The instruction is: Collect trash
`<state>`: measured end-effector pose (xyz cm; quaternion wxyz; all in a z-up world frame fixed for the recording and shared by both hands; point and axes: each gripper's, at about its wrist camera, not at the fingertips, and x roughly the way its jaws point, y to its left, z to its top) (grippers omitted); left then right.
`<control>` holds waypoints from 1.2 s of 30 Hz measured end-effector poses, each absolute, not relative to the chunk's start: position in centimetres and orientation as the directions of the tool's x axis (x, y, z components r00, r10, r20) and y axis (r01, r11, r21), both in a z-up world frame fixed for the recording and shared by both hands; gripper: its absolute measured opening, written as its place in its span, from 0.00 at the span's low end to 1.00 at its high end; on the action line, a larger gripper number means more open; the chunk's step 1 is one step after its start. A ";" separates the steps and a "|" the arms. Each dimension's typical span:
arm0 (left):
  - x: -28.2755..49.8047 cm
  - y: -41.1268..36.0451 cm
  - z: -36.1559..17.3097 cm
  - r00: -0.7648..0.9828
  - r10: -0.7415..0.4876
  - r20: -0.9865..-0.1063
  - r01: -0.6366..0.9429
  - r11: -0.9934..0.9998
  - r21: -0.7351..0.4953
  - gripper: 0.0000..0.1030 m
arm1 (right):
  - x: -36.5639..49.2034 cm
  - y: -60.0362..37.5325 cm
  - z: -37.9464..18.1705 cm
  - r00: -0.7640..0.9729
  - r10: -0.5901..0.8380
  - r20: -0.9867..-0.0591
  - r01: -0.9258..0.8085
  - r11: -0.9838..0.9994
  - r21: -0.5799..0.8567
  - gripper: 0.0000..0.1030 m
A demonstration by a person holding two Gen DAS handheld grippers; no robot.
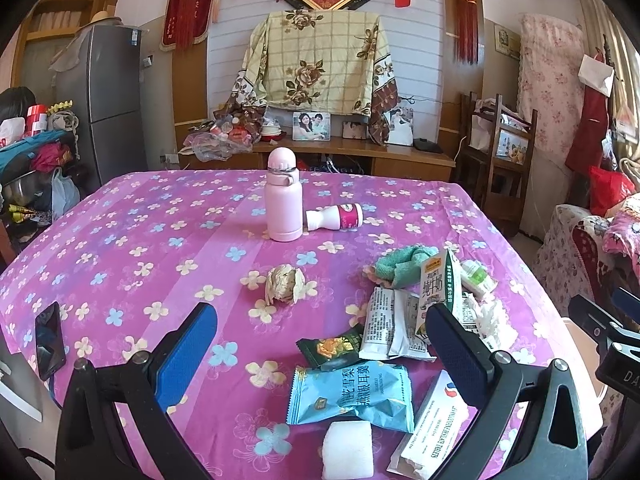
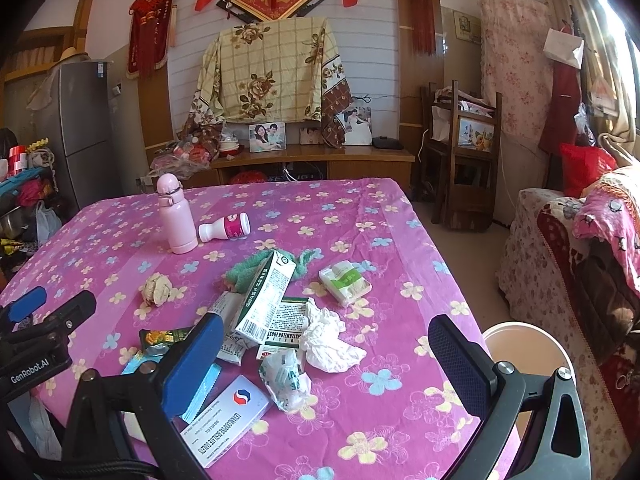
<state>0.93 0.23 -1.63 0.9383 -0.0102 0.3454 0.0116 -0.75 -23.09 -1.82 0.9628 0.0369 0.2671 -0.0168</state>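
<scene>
Trash lies on the pink floral tablecloth [image 1: 132, 240]: a crumpled paper ball [image 1: 285, 283], a blue snack bag [image 1: 352, 394], a dark green wrapper [image 1: 333, 348], a tilted milk carton [image 2: 265, 295], a crumpled white tissue [image 2: 330, 340], a white medicine box [image 2: 230, 416] and a white foam block [image 1: 347, 450]. My left gripper [image 1: 320, 348] is open and empty above the near wrappers. My right gripper [image 2: 326, 360] is open and empty over the tissue pile. A white bin [image 2: 524, 354] stands beside the table's right edge.
A pink flask [image 1: 283, 196] stands upright mid-table with a small white bottle [image 1: 335, 217] lying beside it. A green cloth [image 1: 400, 266] and a tissue pack [image 2: 345, 282] lie near the carton. A phone [image 1: 49, 340] lies at the left edge. A sofa [image 2: 580, 260] is at right.
</scene>
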 end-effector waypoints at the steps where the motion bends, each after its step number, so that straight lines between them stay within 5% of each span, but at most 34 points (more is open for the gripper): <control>1: 1.0 0.3 -1.6 0.760 0.016 -0.650 -0.030 1.000 -0.010 1.00 | -0.7 -23.1 -1.9 0.856 -0.012 -0.517 0.051 0.997 0.061 1.00; 5: 1.1 0.3 -1.9 0.787 0.037 -0.616 -0.032 0.999 0.019 1.00 | -0.5 -23.1 -2.1 0.843 0.037 -0.536 0.045 0.989 0.138 1.00; 36: 2.5 1.1 -4.2 0.778 0.047 -0.627 -0.033 0.999 0.033 1.00 | 1.3 -22.5 -4.6 0.774 0.059 -0.630 -0.018 0.997 0.072 1.00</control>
